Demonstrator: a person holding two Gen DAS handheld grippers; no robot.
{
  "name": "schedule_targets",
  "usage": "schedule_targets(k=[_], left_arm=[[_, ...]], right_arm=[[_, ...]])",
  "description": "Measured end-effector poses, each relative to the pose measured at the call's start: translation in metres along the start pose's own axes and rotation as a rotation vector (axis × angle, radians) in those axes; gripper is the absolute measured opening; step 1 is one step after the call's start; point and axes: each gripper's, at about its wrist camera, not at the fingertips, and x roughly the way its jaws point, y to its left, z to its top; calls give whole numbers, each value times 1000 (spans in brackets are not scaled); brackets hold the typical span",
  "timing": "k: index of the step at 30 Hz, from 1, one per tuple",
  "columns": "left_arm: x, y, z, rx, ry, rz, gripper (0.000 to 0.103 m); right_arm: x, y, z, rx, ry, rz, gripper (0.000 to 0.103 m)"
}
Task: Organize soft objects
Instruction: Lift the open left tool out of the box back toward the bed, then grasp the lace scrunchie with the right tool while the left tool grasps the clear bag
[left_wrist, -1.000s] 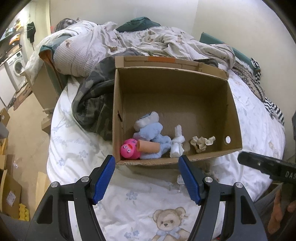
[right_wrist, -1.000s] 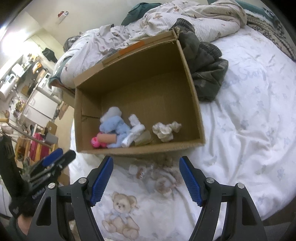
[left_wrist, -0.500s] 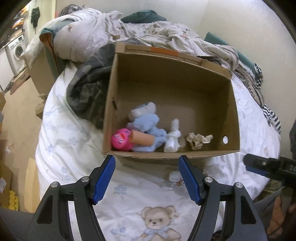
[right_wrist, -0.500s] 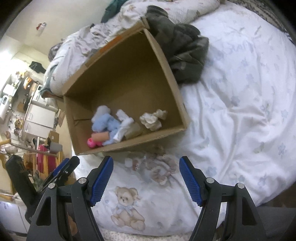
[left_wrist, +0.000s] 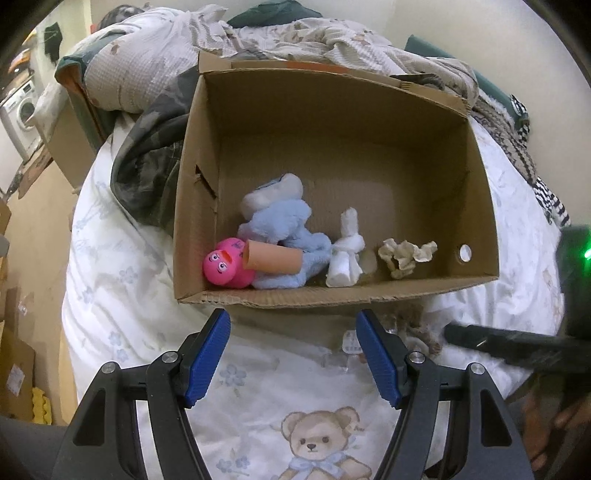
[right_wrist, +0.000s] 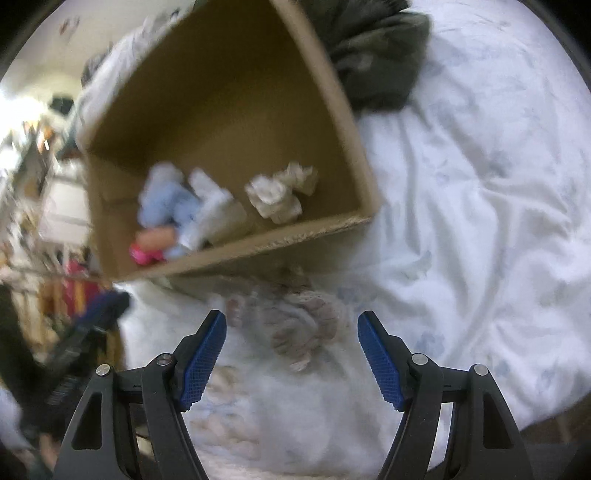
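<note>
Left wrist view: our left gripper (left_wrist: 293, 350) hung over the bed (left_wrist: 122, 295) with its jaws spread and nothing between them, aimed at the near wall of the cardboard box (left_wrist: 332, 302). Inside the box lay a pink toy (left_wrist: 221, 267), an orange tube (left_wrist: 271, 260), a pale blue plush (left_wrist: 280, 225), a white rolled cloth (left_wrist: 345, 254) and a crumpled cream rag (left_wrist: 404, 254), all crowded toward the near wall. Just outside that wall, on the bedsheet, a small brownish bundle (left_wrist: 413, 332) was partly visible beside the right blue pad. We judged the sorting well under way, with this bundle the one soft thing not yet boxed.

Right wrist view: the picture was blurred, yet our right gripper (right_wrist: 291, 350) showed jaws spread wide and empty, poised over a knitted-looking bundle (right_wrist: 299, 328) lying on the sheet between the box's near wall (right_wrist: 258, 251) and the pads. The pads did not touch it. We took the step in hand to be the reach for this bundle. The next move, in our judgement, called for lowering the jaws around its thick middle, pinching firmly enough to gather loose fabric, then lifting clear of the box rim before carrying it over.
</note>
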Motion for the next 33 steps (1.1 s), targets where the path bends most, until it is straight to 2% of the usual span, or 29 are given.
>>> schedule_targets(k=[6, 9, 10, 11, 13, 16, 24, 30, 33], left_arm=[[-2, 5, 0, -37, -1, -11, 68], [-4, 4, -1, -12, -6, 2, 68], [-3, 4, -2, -8, -5, 2, 68], [-2, 4, -3, -7, -1, 1, 68], [1, 2, -5, -7, 11, 1, 68], [6, -2, -10, 1, 30, -6, 68], [26, -29, -24, 43, 89, -38, 68], [47, -52, -29, 45, 112, -78, 68], [61, -57, -34, 34, 128, -66, 68]], right_arm=[[50, 27, -1, -186, 106, -179, 78], [59, 31, -2, -205, 117, -222, 78], [57, 33, -2, -209, 103, -212, 69], [55, 35, -3, -215, 93, -201, 48], [53, 36, -5, -219, 94, -199, 28], [43, 32, -8, -200, 77, -171, 19], [-21, 15, -24, -73, -51, -34, 19], [-40, 2, -30, -47, -109, -8, 19], [-48, -7, -25, -40, -122, 0, 19]])
